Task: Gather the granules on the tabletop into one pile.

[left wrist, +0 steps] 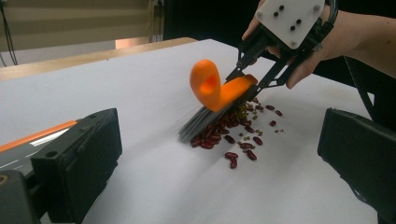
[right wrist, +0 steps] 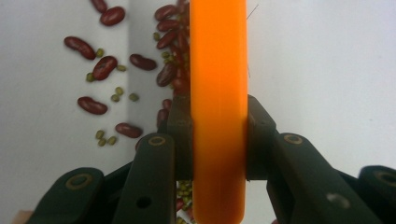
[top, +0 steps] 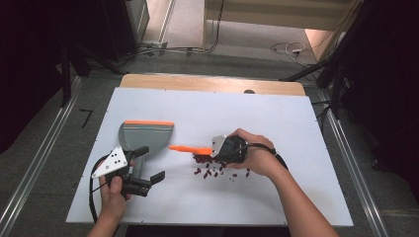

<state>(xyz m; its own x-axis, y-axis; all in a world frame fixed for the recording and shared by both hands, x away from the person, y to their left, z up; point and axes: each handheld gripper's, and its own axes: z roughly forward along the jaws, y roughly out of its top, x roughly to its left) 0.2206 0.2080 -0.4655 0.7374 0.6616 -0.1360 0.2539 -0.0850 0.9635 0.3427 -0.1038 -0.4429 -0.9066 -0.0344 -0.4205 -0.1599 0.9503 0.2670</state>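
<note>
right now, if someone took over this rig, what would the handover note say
Right tongs: shut on the orange plastic brush, bristles down in the pile of red kidney beans and small green beans on the white table.
Left tongs: open, holding nothing, resting beside the handle of the grey dustpan with orange edge.
Done: brush gripped, beans partly gathered.
Left: grip the dustpan, sweep the beans into it; a few lie scattered apart.
</note>
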